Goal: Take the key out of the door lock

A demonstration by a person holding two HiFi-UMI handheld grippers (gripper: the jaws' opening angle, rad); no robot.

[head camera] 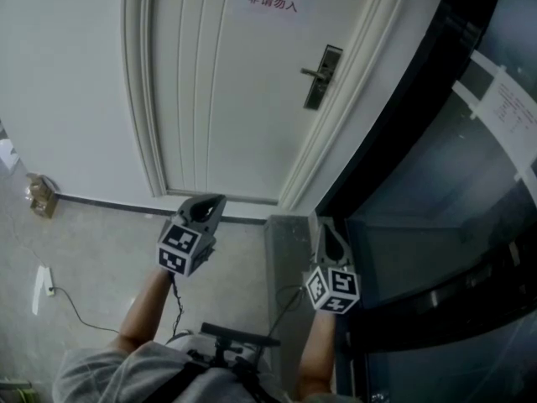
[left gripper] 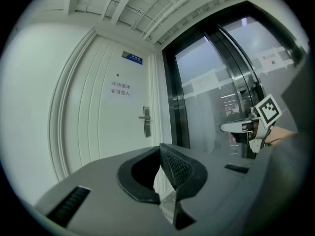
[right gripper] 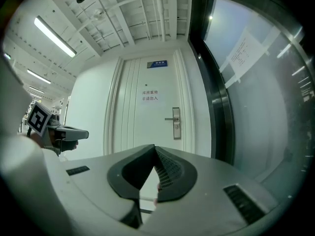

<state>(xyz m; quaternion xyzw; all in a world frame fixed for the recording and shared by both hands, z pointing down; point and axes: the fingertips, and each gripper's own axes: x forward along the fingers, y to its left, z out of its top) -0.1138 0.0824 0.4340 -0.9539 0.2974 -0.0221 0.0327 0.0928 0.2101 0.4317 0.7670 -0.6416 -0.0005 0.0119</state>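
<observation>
A hallway's white door stands ahead, its lock at one o'clock, the key too small to see. Approach stage, I judge: left gripper and right gripper are closed, empty and well short. Next, one must open at the lock.

The left gripper and right gripper are moulded in grey, with black ridged pads and black-and-white marker cubes. Thin black cables are attached. A grey shirt is worn under a black harness.

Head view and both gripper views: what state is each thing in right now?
Door: closed.
Door handle: level, untouched.
Key: too small to make out.
Left gripper: shut, empty, short of the door.
Right gripper: shut, empty, short of the door.
</observation>
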